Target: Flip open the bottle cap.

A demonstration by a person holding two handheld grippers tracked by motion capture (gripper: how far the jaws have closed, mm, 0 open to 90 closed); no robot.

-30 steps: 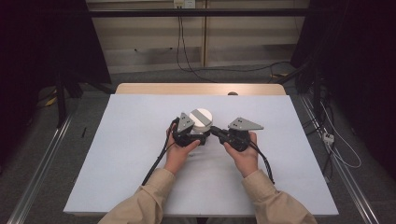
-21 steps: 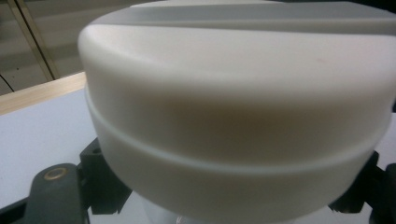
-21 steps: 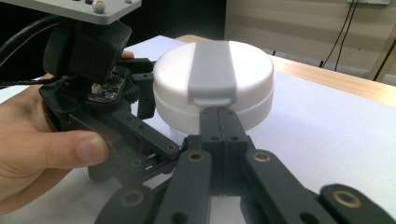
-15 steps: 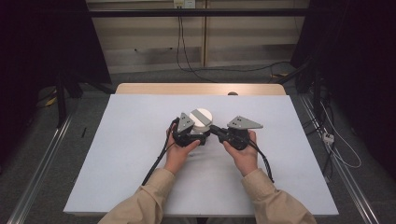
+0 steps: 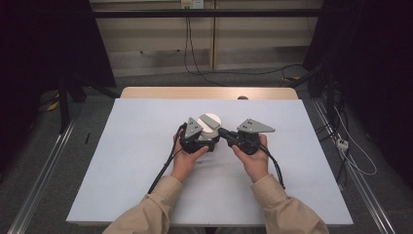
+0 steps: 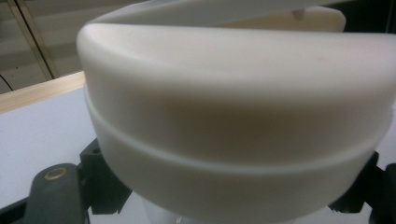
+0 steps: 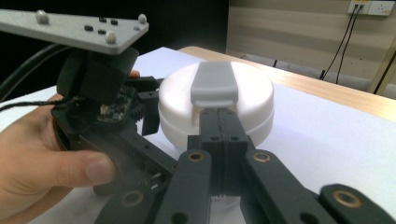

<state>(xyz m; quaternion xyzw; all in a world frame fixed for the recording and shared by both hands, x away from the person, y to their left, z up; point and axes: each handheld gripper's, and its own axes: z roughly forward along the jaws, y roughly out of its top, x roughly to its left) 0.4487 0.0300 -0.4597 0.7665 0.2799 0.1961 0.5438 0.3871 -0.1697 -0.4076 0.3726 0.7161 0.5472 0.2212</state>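
Beige sleeves (image 5: 287,214), seemingly black tools (image 5: 221,132).

We hold our left gripper (image 5: 208,138) and right gripper (image 5: 225,132) near mid-table, tips nearly meeting. Our left jaws are spread wide; our right jaws are pressed together. Both forearms reach in from the near edge.

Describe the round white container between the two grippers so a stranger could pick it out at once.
Start at the pale blue table top and go to its middle, where the person's two hands meet. There a squat, round white plastic container stands, held by the left gripper, with the right gripper shut at its front. A grey clip-like tab across its lid sets it apart from the black grippers around it.
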